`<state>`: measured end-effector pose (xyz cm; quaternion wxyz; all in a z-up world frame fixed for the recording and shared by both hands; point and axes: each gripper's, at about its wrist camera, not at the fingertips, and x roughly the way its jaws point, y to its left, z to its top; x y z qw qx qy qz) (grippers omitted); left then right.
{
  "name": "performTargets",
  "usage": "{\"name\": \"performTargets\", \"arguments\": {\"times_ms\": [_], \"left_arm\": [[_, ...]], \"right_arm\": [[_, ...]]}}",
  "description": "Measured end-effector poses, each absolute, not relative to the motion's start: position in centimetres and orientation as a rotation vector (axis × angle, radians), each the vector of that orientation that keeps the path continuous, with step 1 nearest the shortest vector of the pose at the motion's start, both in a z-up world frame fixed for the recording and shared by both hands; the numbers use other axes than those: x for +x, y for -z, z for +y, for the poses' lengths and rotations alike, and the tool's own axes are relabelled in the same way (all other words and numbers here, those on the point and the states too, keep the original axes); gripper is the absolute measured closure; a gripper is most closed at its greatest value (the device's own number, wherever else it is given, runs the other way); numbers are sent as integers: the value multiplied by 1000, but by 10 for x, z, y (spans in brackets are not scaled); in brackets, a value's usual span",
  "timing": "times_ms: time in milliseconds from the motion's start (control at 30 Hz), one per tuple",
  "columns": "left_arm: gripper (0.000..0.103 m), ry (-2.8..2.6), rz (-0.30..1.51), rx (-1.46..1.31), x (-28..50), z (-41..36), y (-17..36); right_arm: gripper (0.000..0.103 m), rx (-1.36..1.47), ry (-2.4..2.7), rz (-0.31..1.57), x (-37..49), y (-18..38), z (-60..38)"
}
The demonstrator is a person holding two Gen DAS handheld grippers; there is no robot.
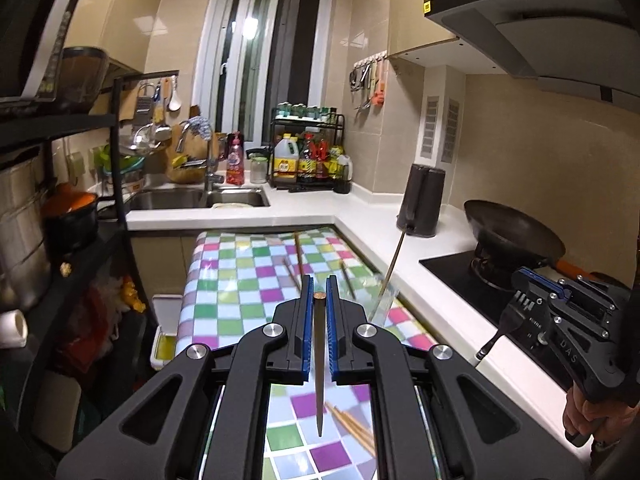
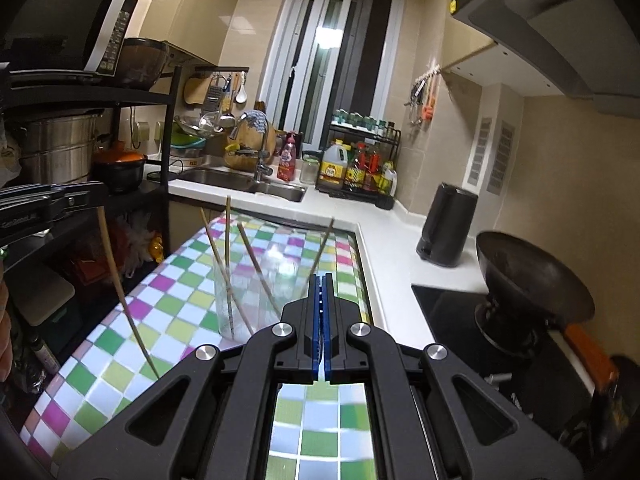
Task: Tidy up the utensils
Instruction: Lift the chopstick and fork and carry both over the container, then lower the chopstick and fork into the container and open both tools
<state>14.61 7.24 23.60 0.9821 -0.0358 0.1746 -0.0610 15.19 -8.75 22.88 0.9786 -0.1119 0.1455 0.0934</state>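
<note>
Holding a chopstick (image 1: 319,356) upright between its blue pads, the left gripper (image 1: 319,294) hangs above the checkered surface (image 1: 224,292); the stick's round end shows at the fingertips and its point hangs toward the cloth. The right gripper (image 2: 322,280) is clenched on a fork (image 1: 516,312), seen from the left wrist view with its tines up, over the white counter near the stove. Between them stands the glass (image 2: 256,300), which already holds several chopsticks (image 2: 228,264) leaning against its rim. A few more chopsticks (image 1: 352,426) lie loose on the surface below the left gripper. The step in hand looks like carrying utensils to the glass. Next, the left gripper would need to bring its stick over the glass mouth, point down, and let go clear of the leaning ones.
</note>
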Motion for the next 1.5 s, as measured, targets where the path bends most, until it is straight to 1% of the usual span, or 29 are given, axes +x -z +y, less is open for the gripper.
{"name": "performTargets", "arguments": {"times_ms": [300, 433, 500, 600, 767, 1067, 1200, 1300, 1333, 1367, 1400, 1500], "left_arm": [[97, 154, 330, -85, 216, 71, -304], [97, 151, 306, -89, 240, 69, -326], [97, 151, 305, -84, 253, 66, -327], [97, 155, 322, -93, 273, 65, -320], [97, 171, 398, -104, 309, 62, -292], [97, 220, 536, -95, 351, 53, -241], [97, 234, 594, -100, 362, 52, -225], [95, 241, 630, -108, 367, 51, -217], [90, 239, 629, -112, 367, 52, -217], [81, 237, 624, -114, 366, 51, -218], [77, 233, 608, -114, 364, 52, -220], [76, 229, 569, -123, 354, 55, -226]], "right_arm": [[102, -275, -184, 238, 222, -303, -70], [102, -318, -175, 226, 254, -314, -56], [102, -336, -172, 234, 272, -312, -48], [102, -374, -164, 240, 293, -300, -36], [102, -438, -172, 283, 320, -263, -21], [102, -420, -227, 406, 349, -211, -16], [102, -407, -246, 455, 355, -198, -17], [93, -386, -241, 475, 357, -195, -21], [87, -379, -238, 474, 356, -196, -23], [81, -373, -234, 469, 354, -197, -25], [80, -366, -230, 462, 350, -200, -27], [79, -351, -230, 436, 337, -210, -33]]}}
